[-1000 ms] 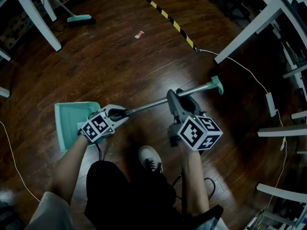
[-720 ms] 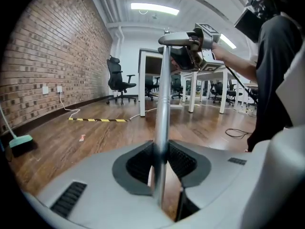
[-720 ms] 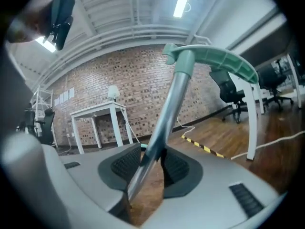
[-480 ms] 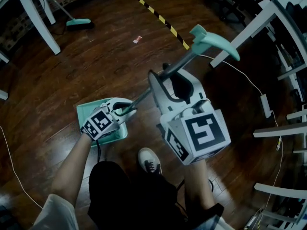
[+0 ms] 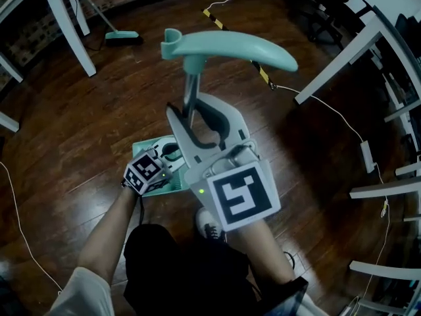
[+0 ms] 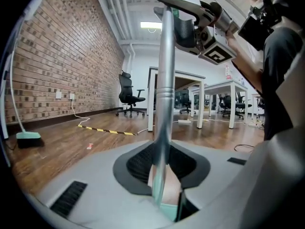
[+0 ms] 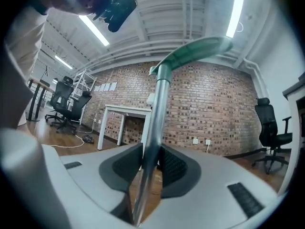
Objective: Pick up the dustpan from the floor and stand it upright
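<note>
The dustpan pole (image 5: 191, 87) is being gripped low by the left gripper (image 5: 170, 153) and higher by the right gripper (image 5: 199, 120), both sets of jaws closing on it, so it is being steadied upright.

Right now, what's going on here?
A person is standing a teal dustpan upright with two handheld grippers. The left gripper grips its metal pole low down; the right gripper grips it higher, below the curved handle. Both sets of jaws are closing on the pole, which stands almost vertical above the wooden floor.
</note>
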The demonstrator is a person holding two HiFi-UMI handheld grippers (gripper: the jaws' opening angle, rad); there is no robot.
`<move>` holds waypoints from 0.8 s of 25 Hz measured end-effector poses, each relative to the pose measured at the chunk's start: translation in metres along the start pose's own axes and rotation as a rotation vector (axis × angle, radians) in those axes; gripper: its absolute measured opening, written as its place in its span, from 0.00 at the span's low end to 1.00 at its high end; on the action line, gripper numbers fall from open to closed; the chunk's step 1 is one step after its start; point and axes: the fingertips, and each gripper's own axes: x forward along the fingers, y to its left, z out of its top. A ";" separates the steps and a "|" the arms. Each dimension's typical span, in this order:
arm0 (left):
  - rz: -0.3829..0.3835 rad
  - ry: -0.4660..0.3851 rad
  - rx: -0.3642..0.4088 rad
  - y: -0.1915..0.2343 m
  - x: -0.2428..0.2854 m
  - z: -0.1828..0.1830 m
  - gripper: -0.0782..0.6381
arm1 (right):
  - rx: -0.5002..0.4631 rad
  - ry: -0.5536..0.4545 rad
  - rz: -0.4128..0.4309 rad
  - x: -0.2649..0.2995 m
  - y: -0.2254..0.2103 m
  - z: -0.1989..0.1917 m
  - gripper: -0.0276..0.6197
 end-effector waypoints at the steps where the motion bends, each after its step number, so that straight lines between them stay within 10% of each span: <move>1: 0.012 0.006 0.007 0.001 -0.001 0.000 0.25 | 0.009 -0.005 0.003 0.000 -0.001 0.000 0.21; 8: 0.094 0.037 0.109 -0.002 -0.016 -0.003 0.29 | 0.030 -0.052 0.129 -0.018 -0.003 -0.007 0.23; 17: 0.257 -0.004 0.112 0.016 -0.069 -0.001 0.30 | 0.106 -0.070 -0.035 -0.061 -0.048 -0.038 0.24; 20: 0.320 -0.056 0.042 0.028 -0.087 0.013 0.13 | 0.076 -0.074 -0.073 -0.066 -0.061 -0.038 0.18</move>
